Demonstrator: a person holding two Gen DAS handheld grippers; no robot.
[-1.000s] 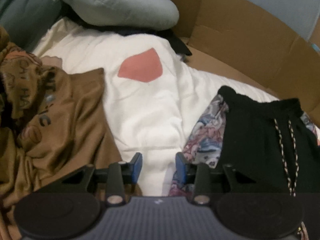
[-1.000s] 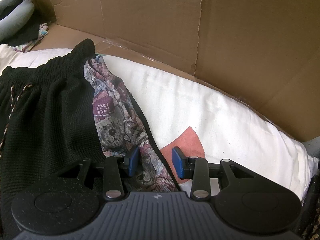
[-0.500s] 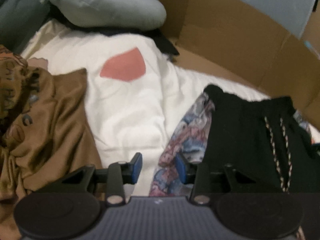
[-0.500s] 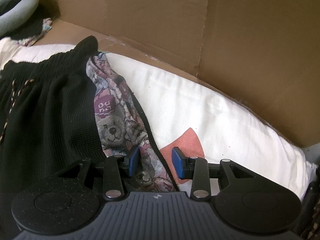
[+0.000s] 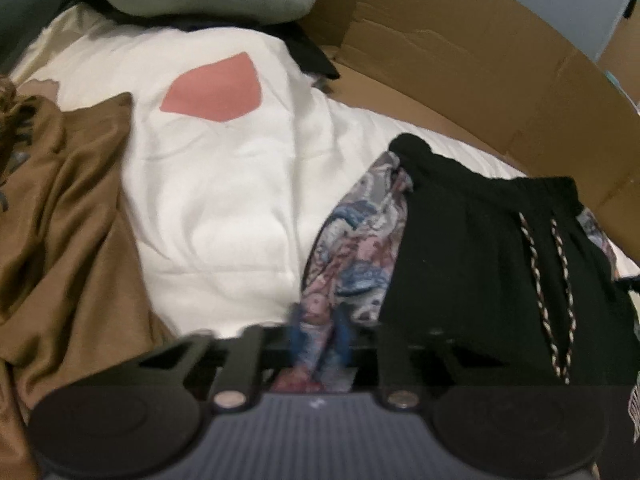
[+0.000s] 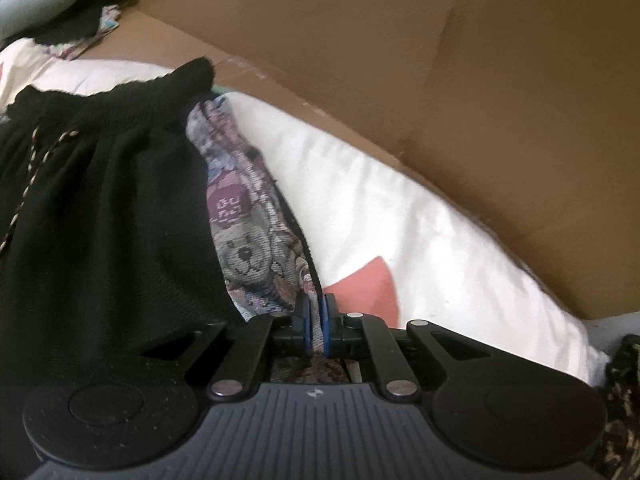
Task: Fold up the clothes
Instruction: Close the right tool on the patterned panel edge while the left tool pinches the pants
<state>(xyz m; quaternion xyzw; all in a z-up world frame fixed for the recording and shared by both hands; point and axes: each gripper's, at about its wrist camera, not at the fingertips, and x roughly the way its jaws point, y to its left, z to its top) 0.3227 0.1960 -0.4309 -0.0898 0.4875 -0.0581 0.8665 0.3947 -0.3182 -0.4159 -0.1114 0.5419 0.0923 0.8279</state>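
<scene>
Brown cardboard wall [image 6: 460, 80] backed a white quilt [image 5: 224, 208] with salmon patches. Black shorts [image 6: 100, 208] with a teddy-bear print lining [image 6: 248, 248] lay flat on the quilt, waistband toward the cardboard. Left claw [image 5: 320, 340], blurred, was closing on the print fabric at the shorts' left edge, cloth between its jaws. Right claw [image 6: 314, 322] was clenched on the print lining's edge at the shorts' right side. Brown garment [image 5: 68, 240] lay crumpled at far left.

Left tongs [image 5: 320, 336] motion-blurred against patterned fabric [image 5: 352, 248]; brown garment [image 5: 60, 220] cut off.
</scene>
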